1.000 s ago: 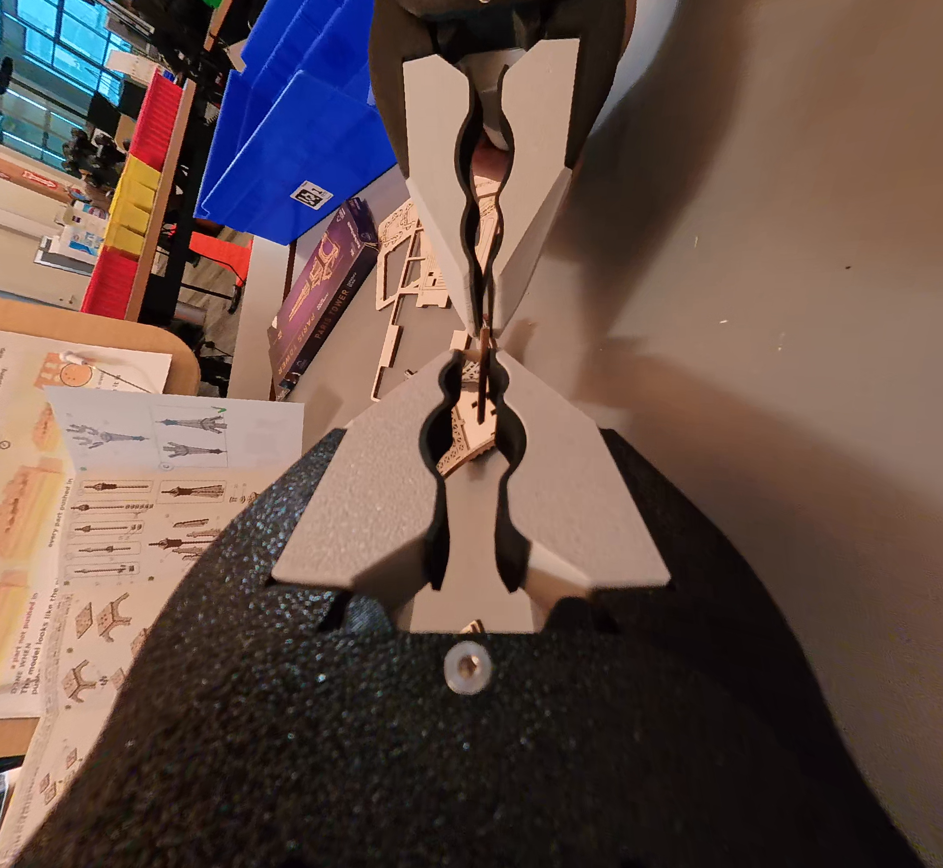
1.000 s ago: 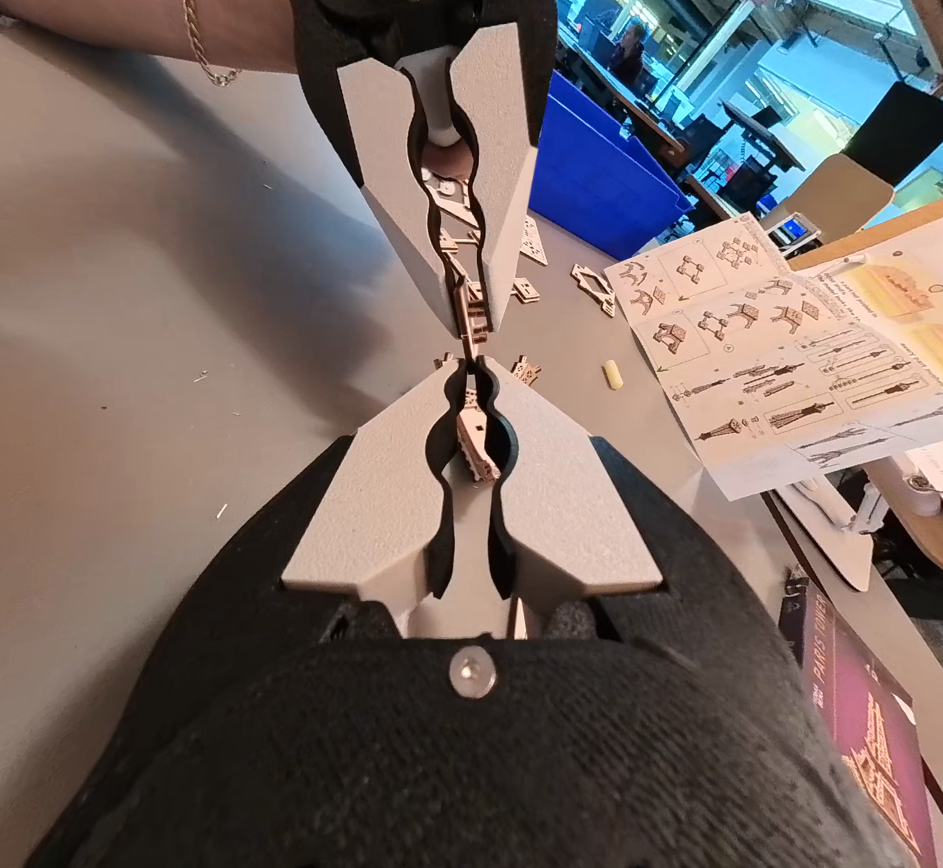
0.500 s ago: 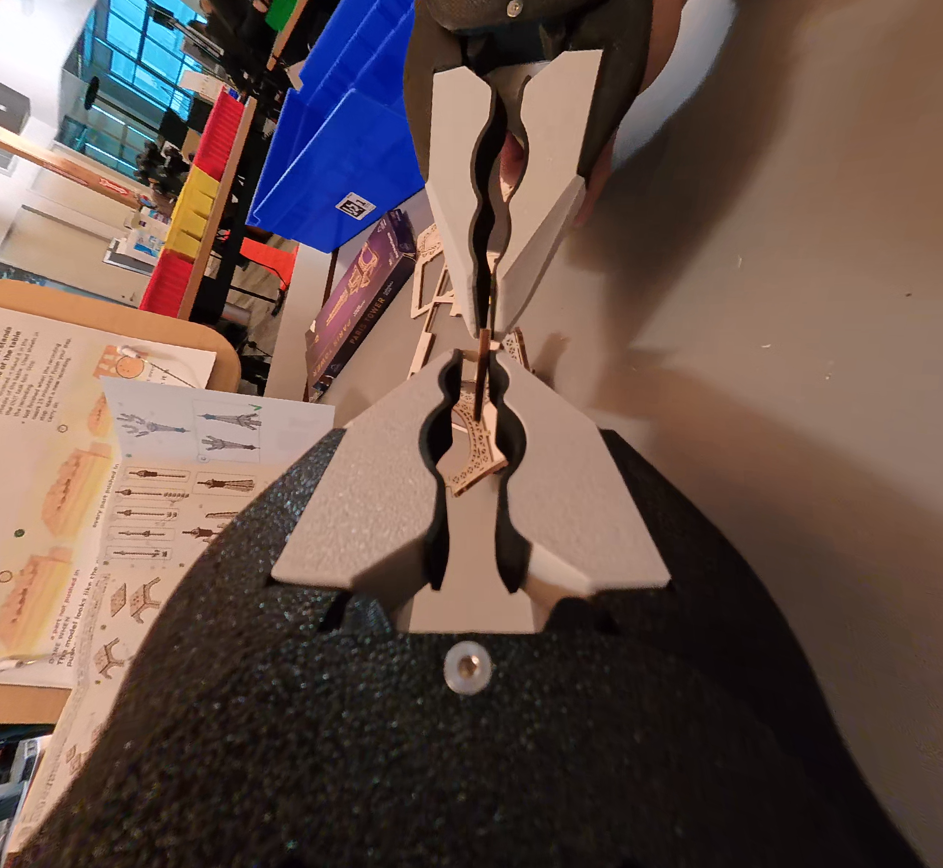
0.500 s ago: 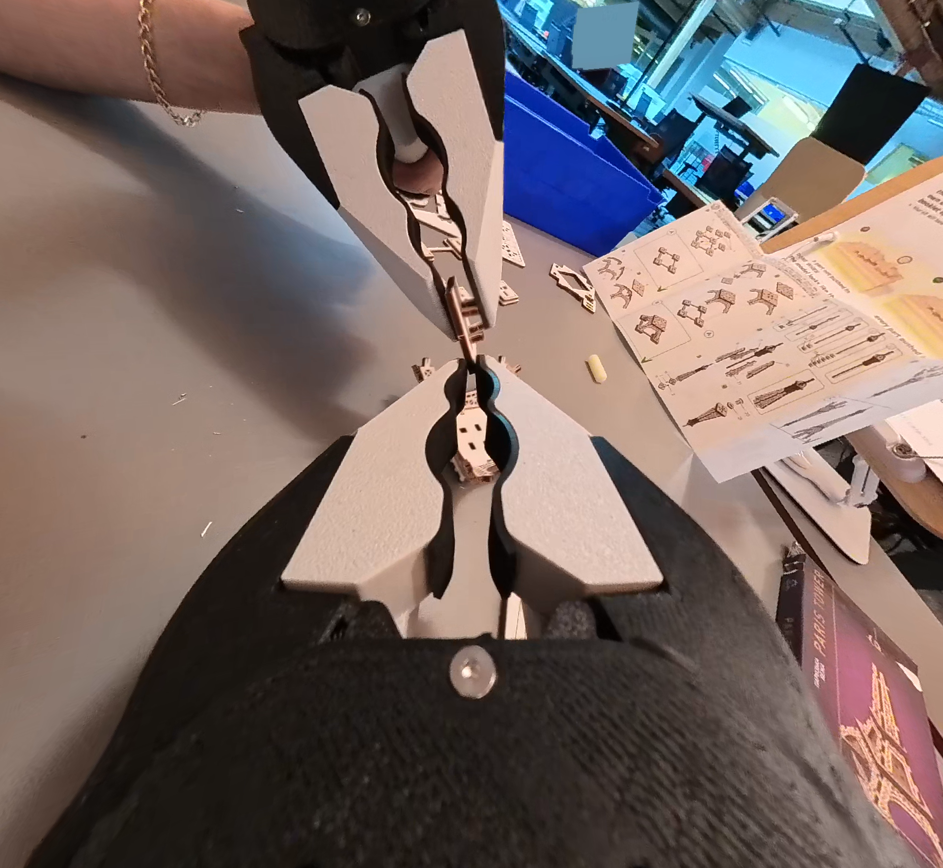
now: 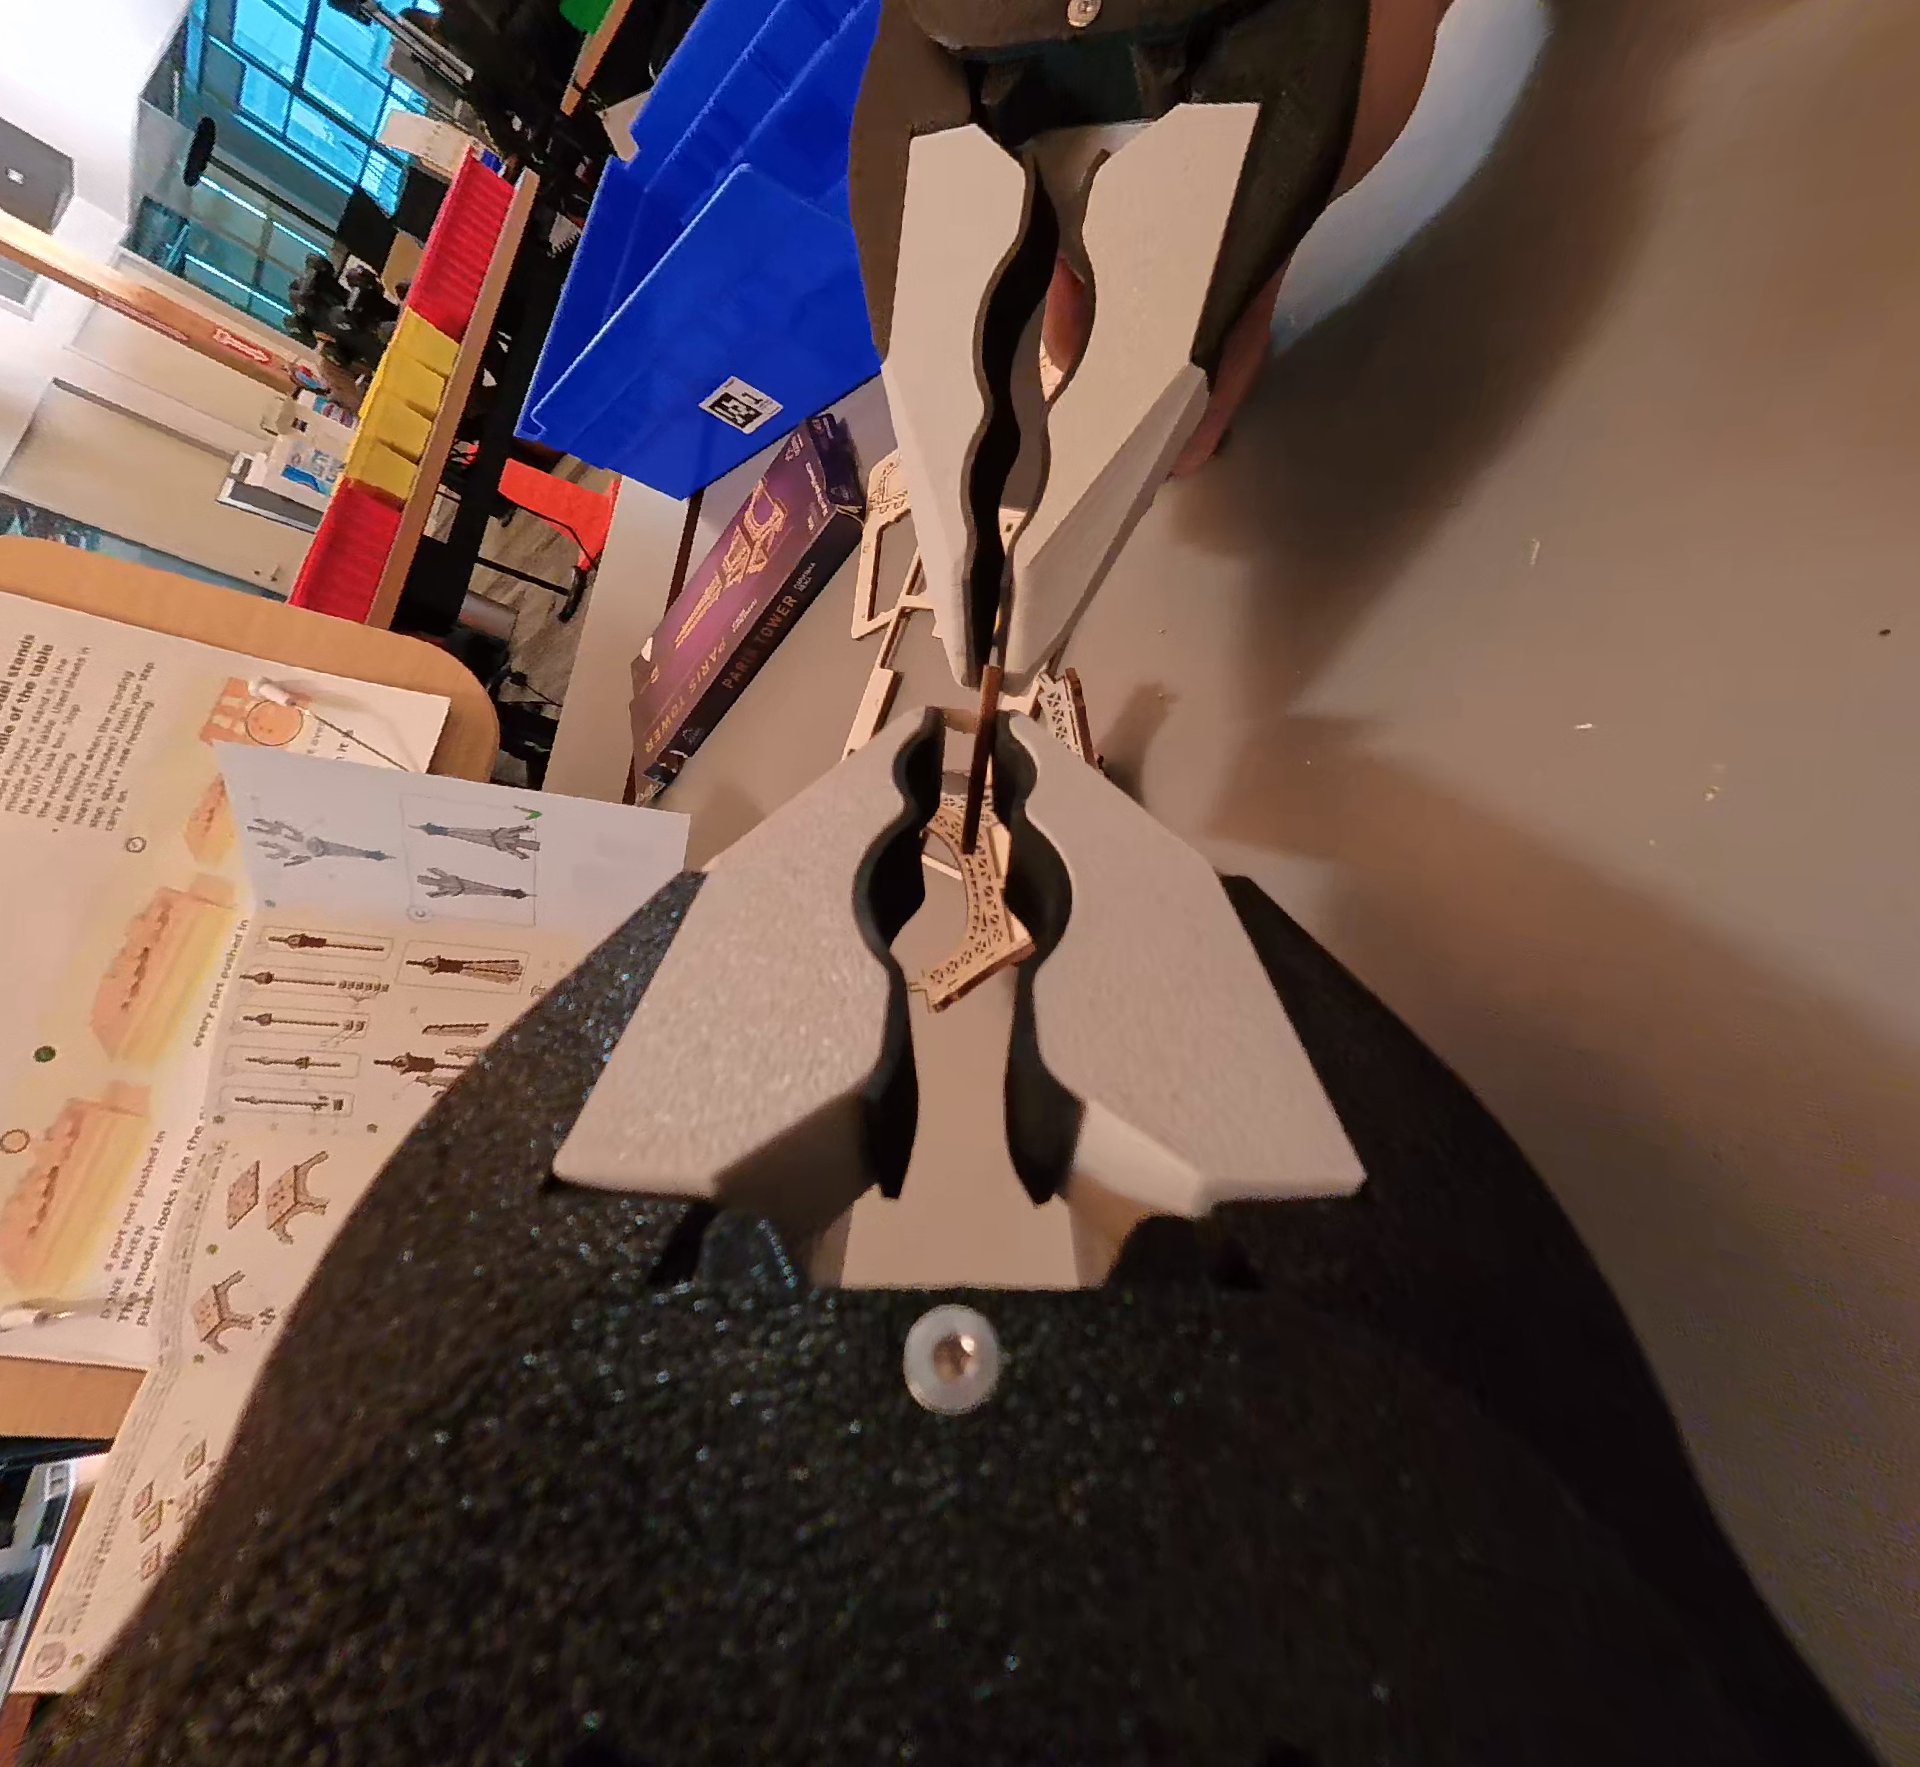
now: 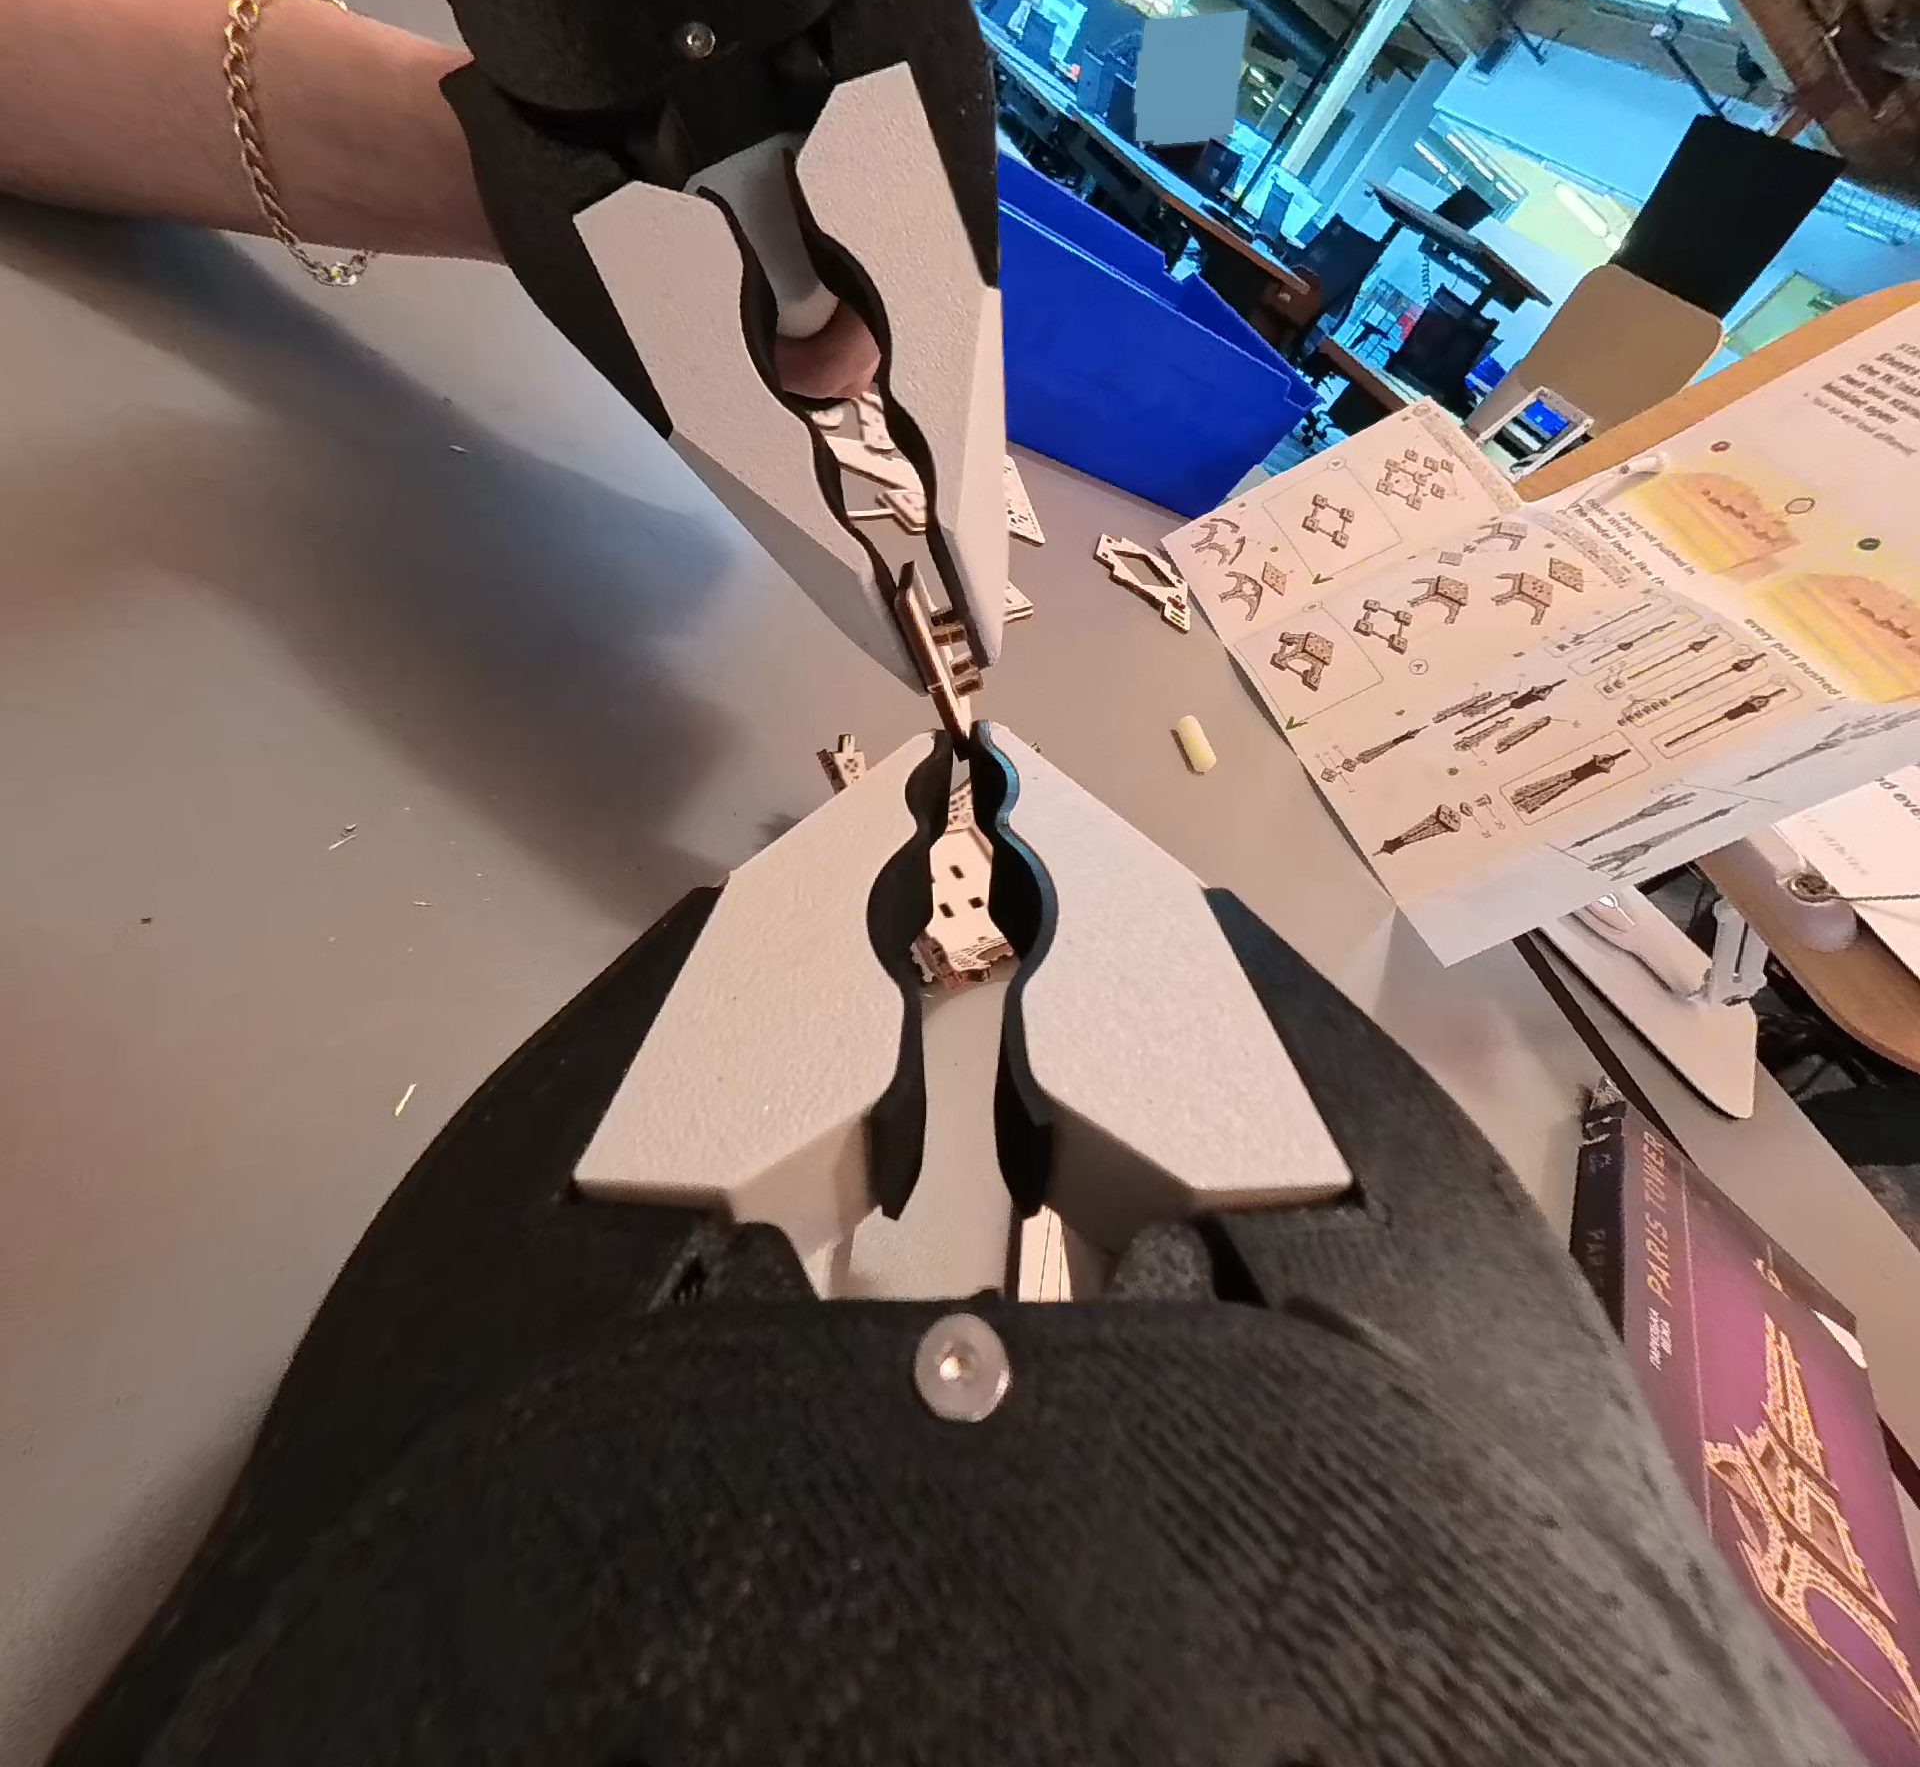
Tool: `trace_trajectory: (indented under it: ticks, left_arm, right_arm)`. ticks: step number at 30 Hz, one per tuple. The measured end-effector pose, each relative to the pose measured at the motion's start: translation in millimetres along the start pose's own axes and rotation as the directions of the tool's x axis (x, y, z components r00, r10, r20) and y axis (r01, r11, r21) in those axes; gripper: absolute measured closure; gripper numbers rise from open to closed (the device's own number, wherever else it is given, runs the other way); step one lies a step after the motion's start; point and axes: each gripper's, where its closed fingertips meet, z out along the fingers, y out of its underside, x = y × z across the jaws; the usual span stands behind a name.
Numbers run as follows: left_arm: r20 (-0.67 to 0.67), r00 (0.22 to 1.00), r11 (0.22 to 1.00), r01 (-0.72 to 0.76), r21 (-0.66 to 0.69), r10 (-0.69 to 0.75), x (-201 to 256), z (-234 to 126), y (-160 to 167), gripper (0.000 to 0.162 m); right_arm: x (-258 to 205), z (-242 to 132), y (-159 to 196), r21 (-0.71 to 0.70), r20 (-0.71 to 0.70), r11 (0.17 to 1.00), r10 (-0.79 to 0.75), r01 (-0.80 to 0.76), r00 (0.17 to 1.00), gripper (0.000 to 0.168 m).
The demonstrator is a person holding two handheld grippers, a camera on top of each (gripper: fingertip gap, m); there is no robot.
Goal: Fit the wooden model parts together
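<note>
Left gripper (image 5: 971, 730) clamped tight on arched lattice piece (image 5: 977, 917) | right gripper (image 6: 964, 743) pinched flat slotted panel (image 6: 961, 896) | tips met nose to nose above grey bench (image 6: 312, 678) | loose wooden parts (image 6: 1143, 564) towards the far edge.

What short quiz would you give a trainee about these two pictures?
1. True or false: the left gripper is open and empty.
2. The model's box lying on the table is: A purple, B green, C white.
3. Fill in: the right gripper holds a wooden plate pierced with ___ holes.

Key: 1 false, it is shut on an arched lattice part. 2 A. 3 square.
</note>
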Motion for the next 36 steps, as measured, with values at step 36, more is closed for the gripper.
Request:
trace_trajectory:
  ticks: [36]
  left_arm:
    - [-0.214, 0.977, 0.989, 0.037, 0.142, -0.006, 28, -14, -11, 0.154]
  right_arm:
    - [-33, -7, -4, 0.041, 0.239, 0.998, -0.054, 0.046, 0.969, 0.168]
